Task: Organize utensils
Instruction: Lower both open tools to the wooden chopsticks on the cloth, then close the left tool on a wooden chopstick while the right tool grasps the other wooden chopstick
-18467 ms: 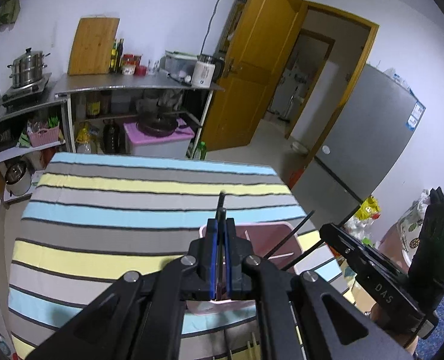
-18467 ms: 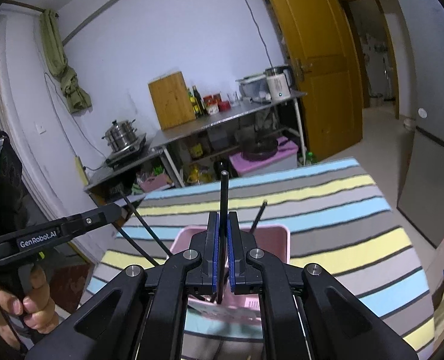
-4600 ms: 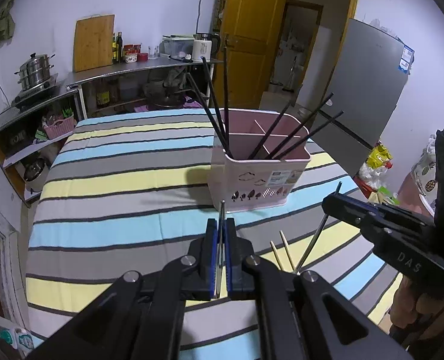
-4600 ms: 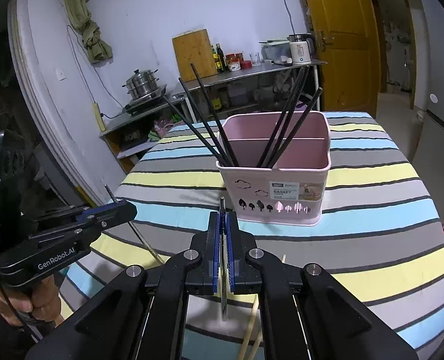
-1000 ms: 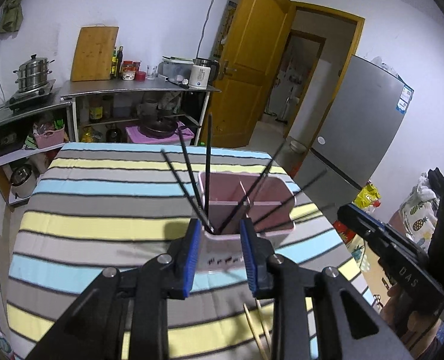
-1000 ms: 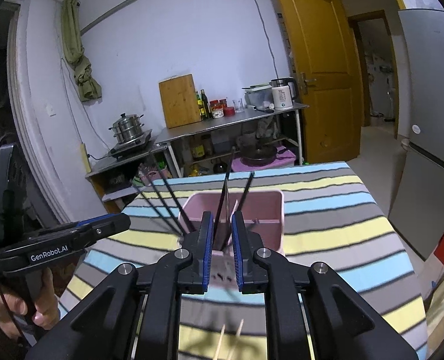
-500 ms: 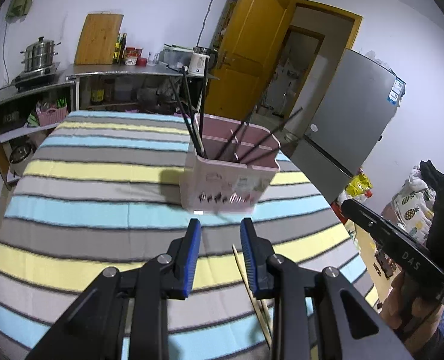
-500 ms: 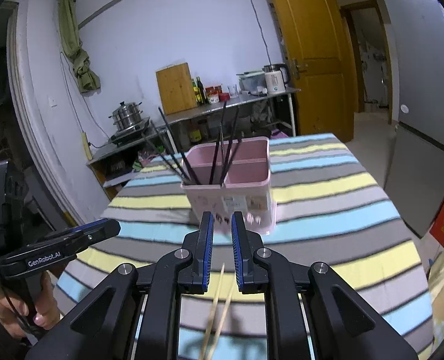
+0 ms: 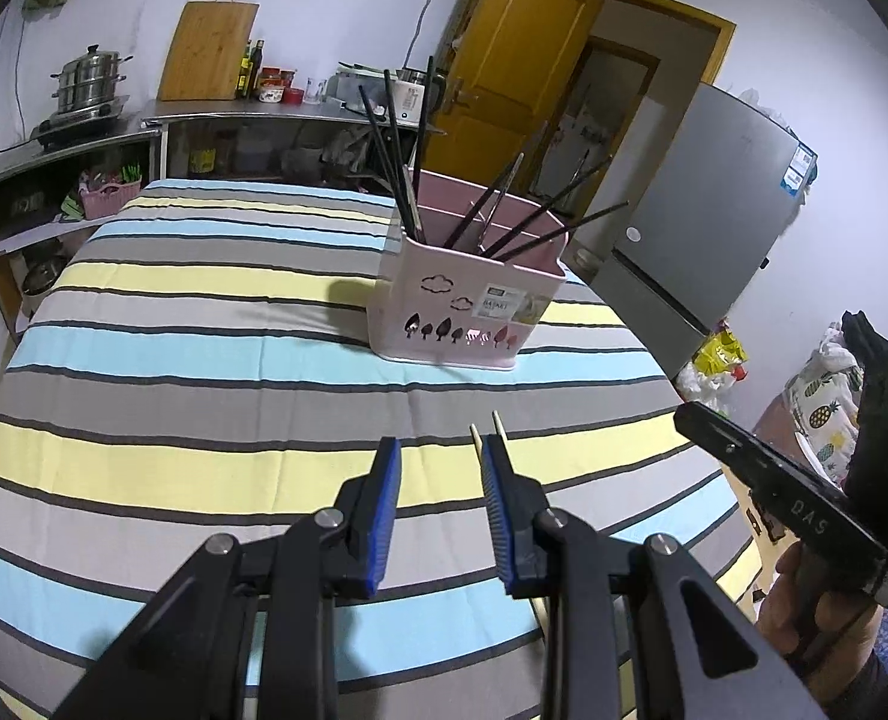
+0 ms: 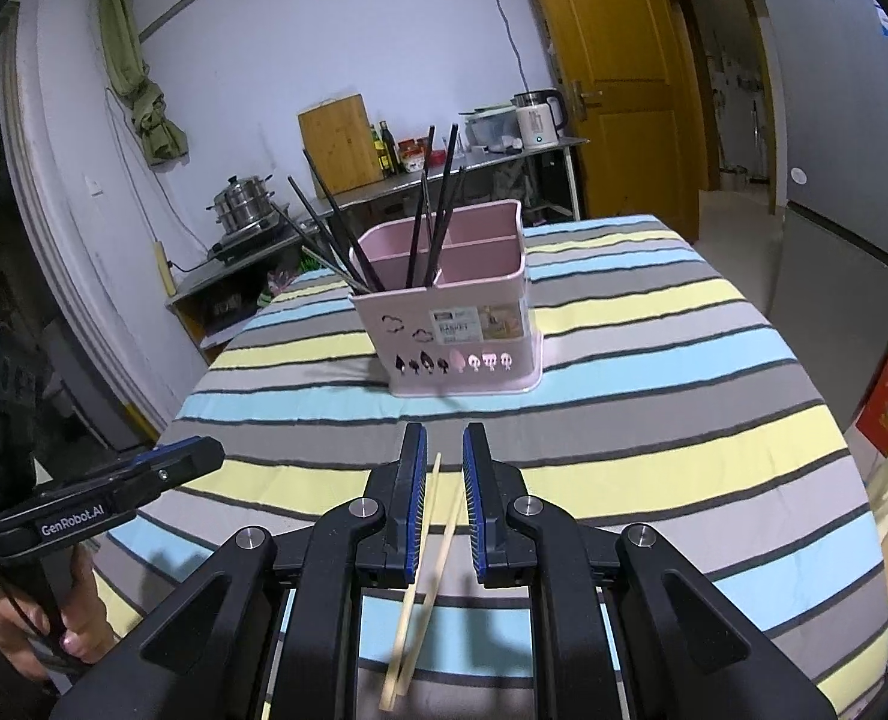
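A pink utensil basket (image 9: 468,306) (image 10: 456,324) stands on the striped tablecloth and holds several black chopsticks (image 9: 402,144) (image 10: 432,204). Two pale wooden chopsticks (image 10: 426,564) lie on the cloth between and below my right gripper's fingers; their tips (image 9: 485,433) show by my left gripper's right finger. My left gripper (image 9: 441,450) is open and empty, low over the cloth. My right gripper (image 10: 444,438) is open and empty, straddling the wooden chopsticks. Each gripper shows in the other's view: the right one (image 9: 786,492), the left one (image 10: 114,498).
The striped tablecloth (image 9: 204,360) covers the whole table. A metal counter with a steamer pot (image 9: 87,81), a cutting board and bottles runs along the back wall. A yellow door (image 10: 612,78) and a grey fridge (image 9: 702,228) are to the right.
Both grippers have pulled back and down from the basket toward the near part of the table, both open and empty. The wooden chopsticks now lie between the right gripper's fingers.
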`<action>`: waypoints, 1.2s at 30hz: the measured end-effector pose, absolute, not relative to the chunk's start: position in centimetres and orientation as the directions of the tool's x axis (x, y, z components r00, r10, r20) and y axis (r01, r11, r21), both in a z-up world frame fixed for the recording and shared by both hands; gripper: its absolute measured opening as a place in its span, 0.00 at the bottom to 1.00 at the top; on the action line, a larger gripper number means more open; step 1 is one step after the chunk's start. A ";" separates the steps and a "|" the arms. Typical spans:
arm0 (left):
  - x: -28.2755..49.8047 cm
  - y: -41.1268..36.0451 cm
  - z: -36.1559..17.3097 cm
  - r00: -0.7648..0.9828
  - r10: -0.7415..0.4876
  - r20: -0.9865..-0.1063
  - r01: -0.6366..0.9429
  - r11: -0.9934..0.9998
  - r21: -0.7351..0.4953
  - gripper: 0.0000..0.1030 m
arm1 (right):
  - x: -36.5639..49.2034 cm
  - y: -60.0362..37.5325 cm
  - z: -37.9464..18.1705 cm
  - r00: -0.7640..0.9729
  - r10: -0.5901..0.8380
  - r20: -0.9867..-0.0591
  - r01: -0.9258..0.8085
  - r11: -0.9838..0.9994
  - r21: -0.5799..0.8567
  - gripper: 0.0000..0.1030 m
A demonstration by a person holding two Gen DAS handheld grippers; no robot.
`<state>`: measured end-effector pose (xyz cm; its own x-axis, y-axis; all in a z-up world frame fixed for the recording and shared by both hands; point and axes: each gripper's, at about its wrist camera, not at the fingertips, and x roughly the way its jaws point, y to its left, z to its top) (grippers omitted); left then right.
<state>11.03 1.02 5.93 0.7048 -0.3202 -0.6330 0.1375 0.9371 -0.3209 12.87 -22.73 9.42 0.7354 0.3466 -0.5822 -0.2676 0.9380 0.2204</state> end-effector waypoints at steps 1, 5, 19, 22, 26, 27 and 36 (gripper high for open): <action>11.0 1.0 5.8 0.704 -0.320 -0.634 0.138 0.937 -0.320 0.28 | 12.9 -22.6 9.2 0.732 0.347 -0.586 -0.268 0.938 0.221 0.12; 11.2 0.8 5.1 0.694 -0.324 -0.642 0.135 0.935 -0.327 0.28 | 13.2 -22.2 8.1 0.712 0.346 -0.611 -0.269 0.938 0.218 0.12; 12.7 1.2 1.1 0.637 -0.334 -0.695 0.100 0.930 -0.355 0.28 | 15.8 -20.9 1.5 0.588 0.350 -0.729 -0.256 0.936 0.243 0.12; 13.2 1.5 0.5 0.629 -0.333 -0.703 0.091 0.929 -0.359 0.28 | 16.4 -20.4 0.4 0.563 0.352 -0.748 -0.254 0.935 0.249 0.12; 13.7 1.8 -0.1 0.621 -0.334 -0.709 0.084 0.928 -0.364 0.28 | 17.0 -19.9 -0.7 0.540 0.343 -0.769 -0.252 0.937 0.241 0.12; 13.8 1.8 -0.2 0.619 -0.335 -0.711 0.082 0.927 -0.365 0.28 | 17.1 -19.8 -0.8 0.540 0.343 -0.769 -0.255 0.937 0.238 0.12; 15.5 -0.6 -1.0 0.579 -0.375 -0.724 0.117 0.917 -0.381 0.28 | 16.7 -21.4 -0.6 0.547 0.313 -0.776 -0.252 0.946 0.204 0.08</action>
